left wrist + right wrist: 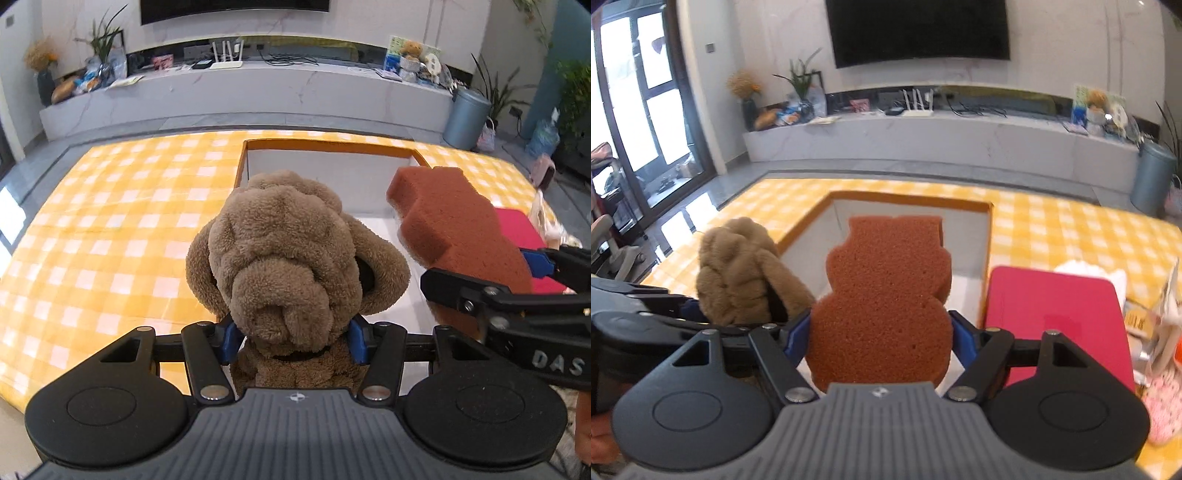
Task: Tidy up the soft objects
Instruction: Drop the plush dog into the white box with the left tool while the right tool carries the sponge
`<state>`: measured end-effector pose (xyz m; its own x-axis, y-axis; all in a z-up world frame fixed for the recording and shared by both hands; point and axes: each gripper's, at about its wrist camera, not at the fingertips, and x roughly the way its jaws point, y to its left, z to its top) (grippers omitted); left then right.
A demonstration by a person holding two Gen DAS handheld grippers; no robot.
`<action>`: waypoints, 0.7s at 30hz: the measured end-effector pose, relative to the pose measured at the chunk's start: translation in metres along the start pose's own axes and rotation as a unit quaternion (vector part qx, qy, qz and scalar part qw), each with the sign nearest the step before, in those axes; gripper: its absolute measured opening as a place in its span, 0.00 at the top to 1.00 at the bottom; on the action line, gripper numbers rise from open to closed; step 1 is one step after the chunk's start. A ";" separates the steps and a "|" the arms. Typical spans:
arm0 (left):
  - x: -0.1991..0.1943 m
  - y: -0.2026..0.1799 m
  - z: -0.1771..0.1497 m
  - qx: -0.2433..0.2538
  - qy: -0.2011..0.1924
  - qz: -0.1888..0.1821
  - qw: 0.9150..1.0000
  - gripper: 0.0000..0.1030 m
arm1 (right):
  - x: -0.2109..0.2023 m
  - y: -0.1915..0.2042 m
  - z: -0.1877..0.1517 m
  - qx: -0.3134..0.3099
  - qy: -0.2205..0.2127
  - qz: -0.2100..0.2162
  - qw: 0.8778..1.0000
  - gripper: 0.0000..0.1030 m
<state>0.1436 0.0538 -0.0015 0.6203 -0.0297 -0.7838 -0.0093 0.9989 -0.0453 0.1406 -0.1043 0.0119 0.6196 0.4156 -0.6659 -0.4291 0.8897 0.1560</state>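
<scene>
Left wrist view showed my left gripper [293,338] clamped on a brown plush dog [291,258], the blue pads [229,338] pressing into its neck from both sides, jaws a good way apart around the soft body. The dog hung above the near edge of an orange-rimmed box [334,146] on the yellow checked cloth [110,229]. In the right wrist view, my right gripper [881,339] squeezed a rust-coloured sponge [882,302] by its lower lobe, jaws wide around it, over the same box [908,201]. A red mat [1056,325] lay just right of the box, and the plush dog [738,273] was close on the sponge's left.
</scene>
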 end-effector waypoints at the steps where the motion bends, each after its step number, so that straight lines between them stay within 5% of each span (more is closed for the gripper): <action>1: 0.002 0.002 0.000 0.003 0.000 0.002 1.000 0.37 | -0.001 0.002 -0.004 0.001 0.001 -0.004 1.000 0.28; 6: 0.003 0.015 -0.020 0.018 0.017 0.014 1.000 0.36 | 0.008 0.010 -0.013 0.003 0.002 -0.033 0.999 0.28; 8: -0.001 0.022 -0.024 0.009 0.027 0.007 1.000 0.27 | 0.006 0.013 -0.017 0.000 0.006 -0.033 0.999 0.29; 12: -0.010 0.048 -0.028 -0.038 0.040 -0.060 0.997 0.22 | 0.005 0.013 -0.010 -0.010 0.005 -0.040 0.999 0.28; 15: -0.028 0.067 -0.028 -0.072 0.008 -0.100 0.992 0.14 | 0.004 0.016 -0.015 -0.015 0.009 -0.043 0.999 0.28; 21: -0.050 0.090 -0.031 -0.124 -0.067 -0.062 0.988 0.09 | 0.022 0.028 -0.022 -0.043 0.036 -0.056 0.997 0.28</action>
<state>0.0872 0.1443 0.0148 0.7273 -0.1295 -0.6740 -0.1077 0.9483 -0.2985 0.1275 -0.0742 -0.0149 0.6192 0.2963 -0.7272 -0.4166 0.9090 0.0156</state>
